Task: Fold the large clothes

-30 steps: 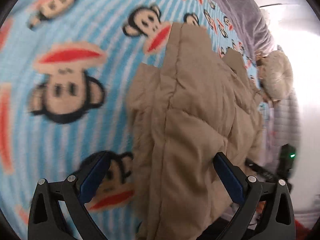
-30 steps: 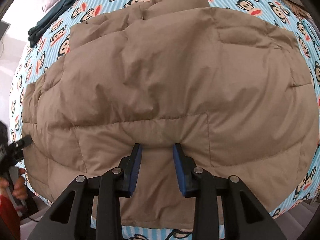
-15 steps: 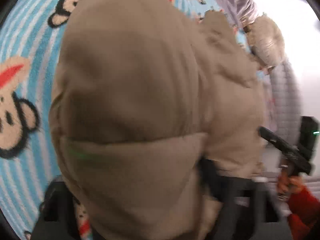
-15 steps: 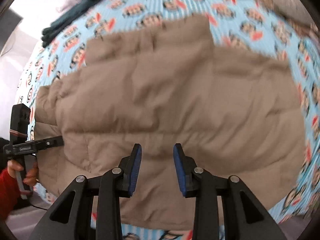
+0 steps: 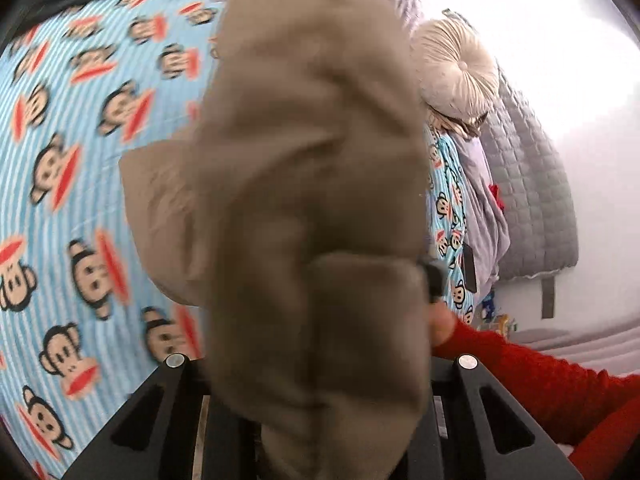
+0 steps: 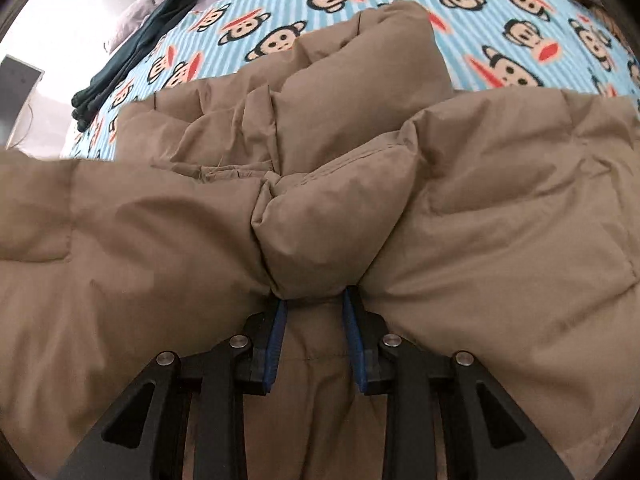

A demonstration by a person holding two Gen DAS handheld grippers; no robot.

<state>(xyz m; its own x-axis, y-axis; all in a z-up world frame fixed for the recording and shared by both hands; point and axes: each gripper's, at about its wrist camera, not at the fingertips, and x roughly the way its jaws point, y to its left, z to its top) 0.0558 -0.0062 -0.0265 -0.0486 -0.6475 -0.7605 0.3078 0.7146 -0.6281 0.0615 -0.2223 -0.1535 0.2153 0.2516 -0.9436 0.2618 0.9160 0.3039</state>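
Right claw [image 6: 314, 320] pinching a puffy fold of the tan down jacket [image 6: 480, 208], filling centre frame over the monkey-print bed [image 6: 500, 20]. Left claw [image 5: 320, 420] buried under lifted jacket [image 5: 312, 200]; closure impossible to tell. Handling soft, light, slippery, springy; gripping at seams or hem probably best.

No text, label, brand or number can be read in either view

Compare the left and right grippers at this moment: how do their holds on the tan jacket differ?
The right gripper shows both blue pads pinching a puffed fold of the tan jacket. On the left gripper, draped fabric hides the pads. The right view is sharp, the left blurred. Both are buried in the same jacket.
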